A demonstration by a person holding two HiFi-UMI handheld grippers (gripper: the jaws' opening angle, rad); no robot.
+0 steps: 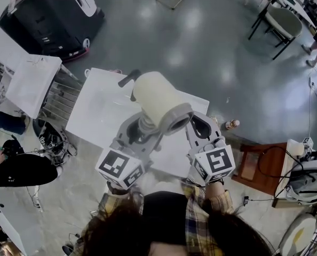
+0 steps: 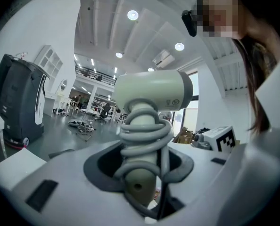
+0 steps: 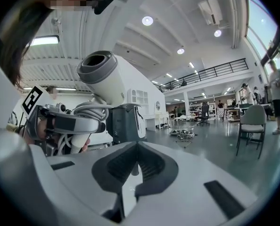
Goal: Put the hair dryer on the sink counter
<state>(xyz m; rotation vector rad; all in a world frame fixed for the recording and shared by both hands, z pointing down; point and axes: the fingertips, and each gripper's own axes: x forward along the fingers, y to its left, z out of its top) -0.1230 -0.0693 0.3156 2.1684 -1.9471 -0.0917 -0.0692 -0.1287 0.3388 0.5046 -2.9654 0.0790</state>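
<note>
Head view: the hair dryer (image 1: pixel 156 97) is held in the air over the white tabletop (image 1: pixel 102 111), barrel up and angled toward the right gripper (image 1: pixel 201 129); it is not yet set down. Hazard: the heavy barrel sits high above the grip and could pivot. Left gripper view: the left gripper (image 2: pixel 140 173) is clamped on the handle, over the coiled cord (image 2: pixel 144 135). Hazard: the jaws bear partly on cord loops (a compliant, rounded layer), so the handle may rotate or slide during a tilt, and a loosened loop could snag at release. Right gripper view: the jaws meet at the tips, holding nothing. Hazard: it provides no support to the barrel if the dryer slips.
</note>
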